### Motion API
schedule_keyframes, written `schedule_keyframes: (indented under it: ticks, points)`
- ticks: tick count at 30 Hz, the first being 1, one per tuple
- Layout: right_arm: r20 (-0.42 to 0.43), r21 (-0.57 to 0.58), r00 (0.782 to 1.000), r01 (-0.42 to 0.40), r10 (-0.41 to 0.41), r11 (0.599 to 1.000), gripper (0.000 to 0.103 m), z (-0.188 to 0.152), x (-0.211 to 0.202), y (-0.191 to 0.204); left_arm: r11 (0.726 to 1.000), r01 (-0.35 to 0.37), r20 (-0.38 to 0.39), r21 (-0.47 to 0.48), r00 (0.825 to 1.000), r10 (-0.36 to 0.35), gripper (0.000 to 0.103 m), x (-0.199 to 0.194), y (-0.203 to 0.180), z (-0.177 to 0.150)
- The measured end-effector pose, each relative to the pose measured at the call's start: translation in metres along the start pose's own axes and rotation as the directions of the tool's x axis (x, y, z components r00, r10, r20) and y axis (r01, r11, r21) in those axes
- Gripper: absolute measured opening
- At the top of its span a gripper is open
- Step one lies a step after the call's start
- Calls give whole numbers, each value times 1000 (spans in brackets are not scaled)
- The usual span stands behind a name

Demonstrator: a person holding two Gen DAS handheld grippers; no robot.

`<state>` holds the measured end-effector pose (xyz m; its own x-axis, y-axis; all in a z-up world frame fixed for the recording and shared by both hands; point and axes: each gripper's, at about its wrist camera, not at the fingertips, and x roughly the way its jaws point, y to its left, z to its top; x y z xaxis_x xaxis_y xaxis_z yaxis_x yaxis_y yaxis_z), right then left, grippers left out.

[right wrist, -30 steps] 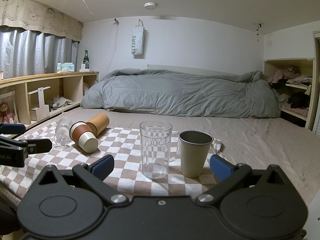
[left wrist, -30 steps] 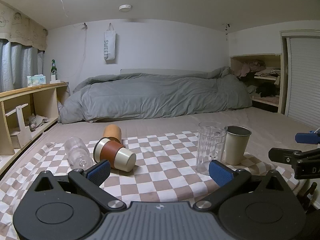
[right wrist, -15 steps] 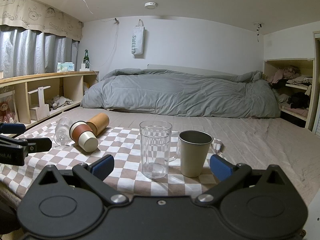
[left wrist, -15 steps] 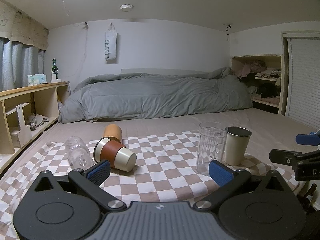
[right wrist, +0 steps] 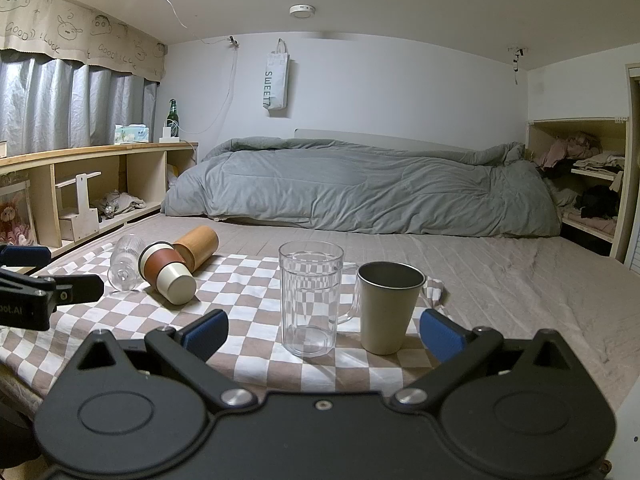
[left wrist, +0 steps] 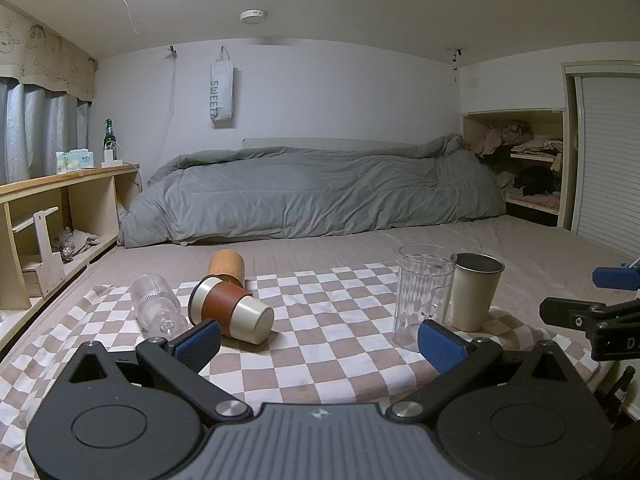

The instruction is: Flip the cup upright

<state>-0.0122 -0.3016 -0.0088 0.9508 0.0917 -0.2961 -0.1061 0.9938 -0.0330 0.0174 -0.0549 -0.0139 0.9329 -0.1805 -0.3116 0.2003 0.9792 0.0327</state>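
I have both grippers low at the near edge of the checkered cloth (left wrist: 320, 344), each with its fingers spread wide and nothing between them. The left gripper (left wrist: 320, 342) points between the two groups of cups; the right gripper (right wrist: 322, 330) faces the standing pair. Each camera catches only a slice of the other gripper at the frame edge, so I cannot read it from there.

Three cups lie on their sides at the left of the cloth. The brown-banded cup (left wrist: 232, 308) lies with its cream base toward me and its mouth turned away, so I cannot see inside. The ribbed clear glass (left wrist: 158, 310) lies just beside it on the left, hard to make out against the pattern. The cork-coloured cup (left wrist: 227, 265) lies behind, its near end hidden by the brown-banded cup.

Well apart to the right, the clear mug (right wrist: 311, 296) and the metal tumbler (right wrist: 389, 306) stand upright, close together; from the left camera the mug covers the tumbler's left edge. I cannot tell whether they touch.
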Motion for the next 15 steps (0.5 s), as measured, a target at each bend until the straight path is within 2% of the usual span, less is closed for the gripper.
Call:
schedule_keyframes:
  ticks: [15]
  points:
    - [7,5,1000,-3,3,1000,103,-1,0,-2,1000,-8,2,-9,1000,8,103,-1,1,1]
